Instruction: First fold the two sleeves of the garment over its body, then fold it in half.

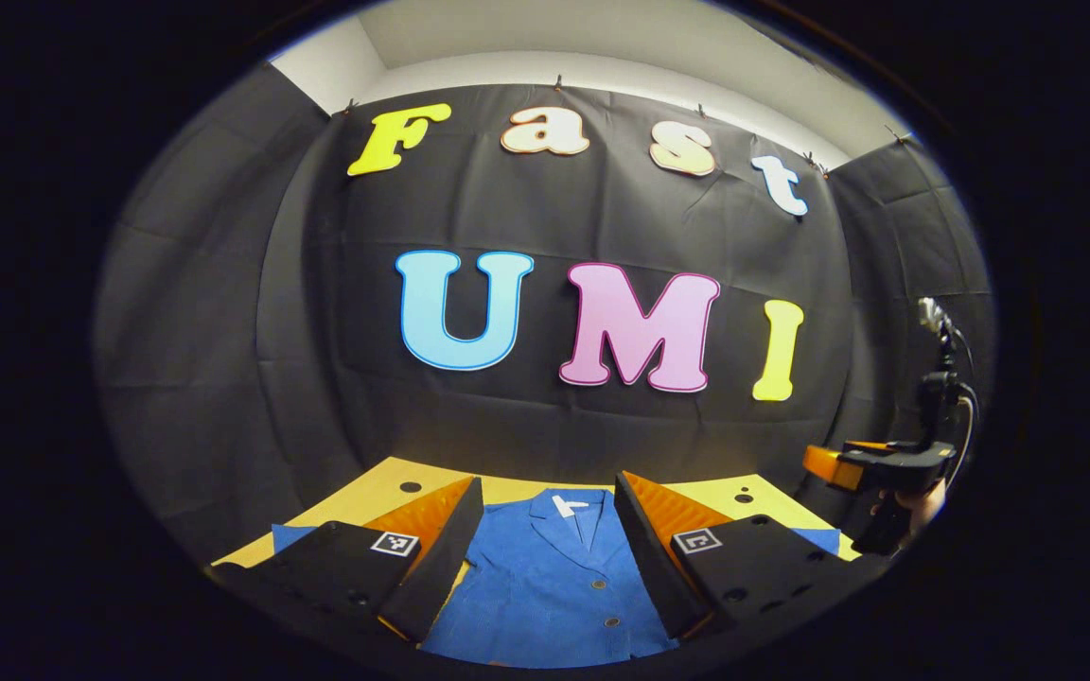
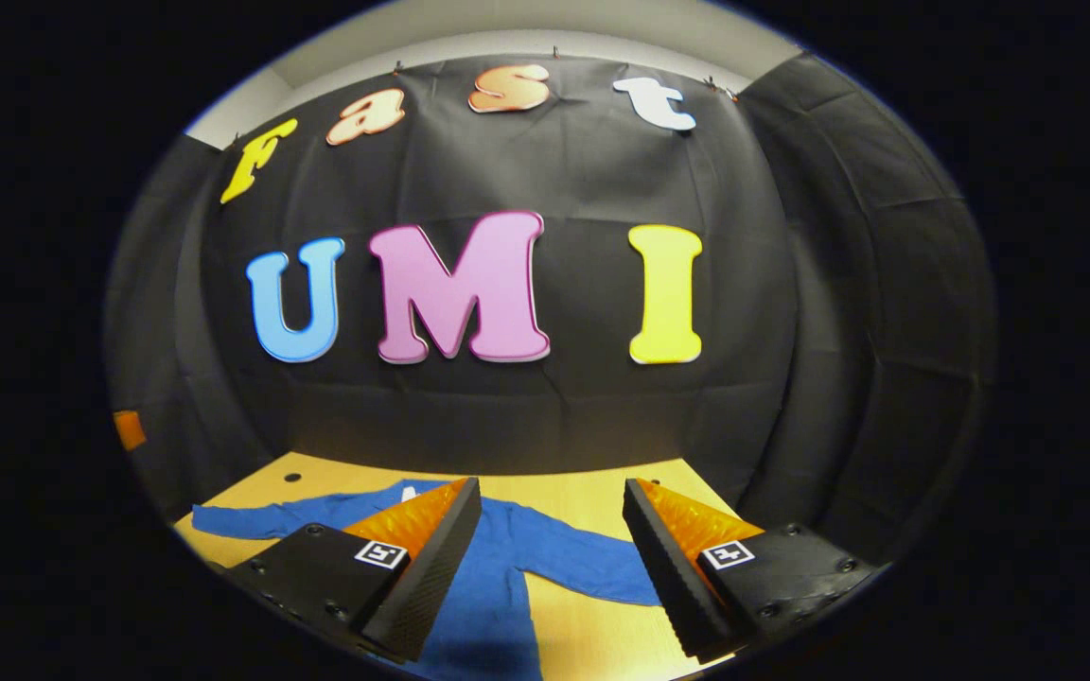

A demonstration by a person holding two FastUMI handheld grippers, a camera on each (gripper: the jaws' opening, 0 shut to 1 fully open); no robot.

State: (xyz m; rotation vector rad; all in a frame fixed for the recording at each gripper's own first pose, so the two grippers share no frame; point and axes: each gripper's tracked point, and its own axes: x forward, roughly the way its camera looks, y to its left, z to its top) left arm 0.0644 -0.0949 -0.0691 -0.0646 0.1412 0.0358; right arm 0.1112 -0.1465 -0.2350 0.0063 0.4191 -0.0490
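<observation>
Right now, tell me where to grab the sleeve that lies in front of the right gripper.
Probably pinch the sleeve near its outer end, coming down from above: it lies flat, stretched out sideways on the table, and the right gripper hangs open above it.

Black cloth wall point(image 1: 545, 416) behind a yellow wooden table point(image 2: 592, 497)

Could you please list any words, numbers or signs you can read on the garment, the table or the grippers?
Blue garment: no print; its white collar tag is too small to read.
Left gripper: square patterned marker, no words.
Right gripper: similar marker, no words.
</observation>
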